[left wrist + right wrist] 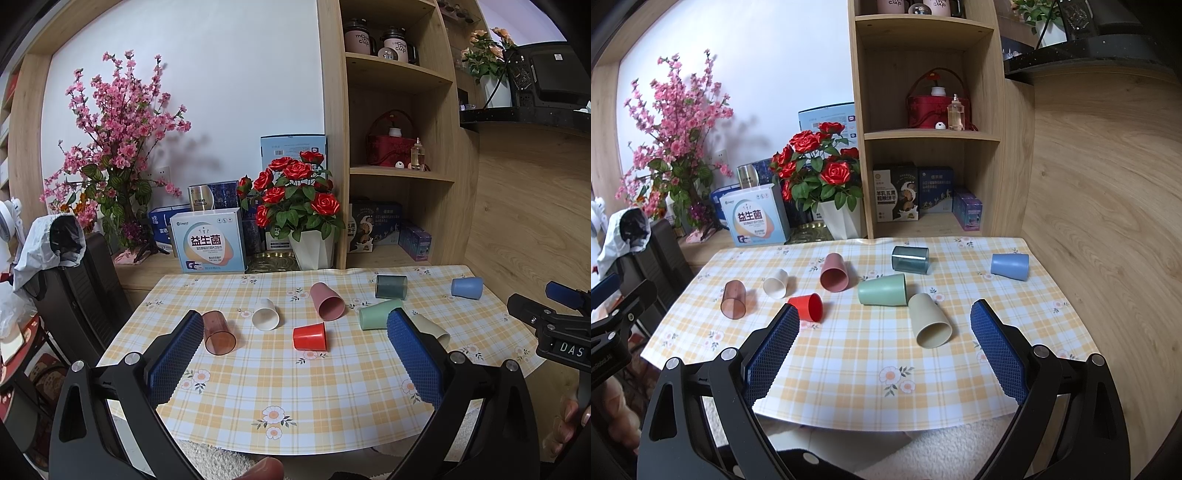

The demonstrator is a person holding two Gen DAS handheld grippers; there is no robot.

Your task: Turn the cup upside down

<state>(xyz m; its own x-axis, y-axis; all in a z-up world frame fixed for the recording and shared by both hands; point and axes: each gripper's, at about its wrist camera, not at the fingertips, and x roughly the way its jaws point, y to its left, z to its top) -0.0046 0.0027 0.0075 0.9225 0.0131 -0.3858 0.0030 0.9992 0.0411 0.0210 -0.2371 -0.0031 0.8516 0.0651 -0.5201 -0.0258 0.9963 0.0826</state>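
Note:
Several cups lie on their sides on the checked tablecloth (pixel 295 391) (pixel 849 365): a clear brown cup (pixel 218 333) (pixel 733 299), white cup (pixel 265 314) (pixel 775 283), red cup (pixel 310 336) (pixel 807 307), pink cup (pixel 327 301) (pixel 833 272), green cup (pixel 376 314) (pixel 882 290), beige cup (pixel 434 328) (pixel 929 320), dark teal cup (pixel 391 287) (pixel 910 260) and blue cup (pixel 467 287) (pixel 1010 266). My left gripper (pixel 295 325) is open and empty above the table's near side. My right gripper (pixel 884 317) is open and empty, the beige cup between its fingers' lines.
Behind the table stand a rose pot (pixel 306 210), a pink blossom plant (pixel 110 155), boxes (pixel 208 240) and a wooden shelf unit (pixel 399 147). A dark chair with a bag (pixel 66 266) is at the left. A wooden wall (pixel 1108 221) borders the right.

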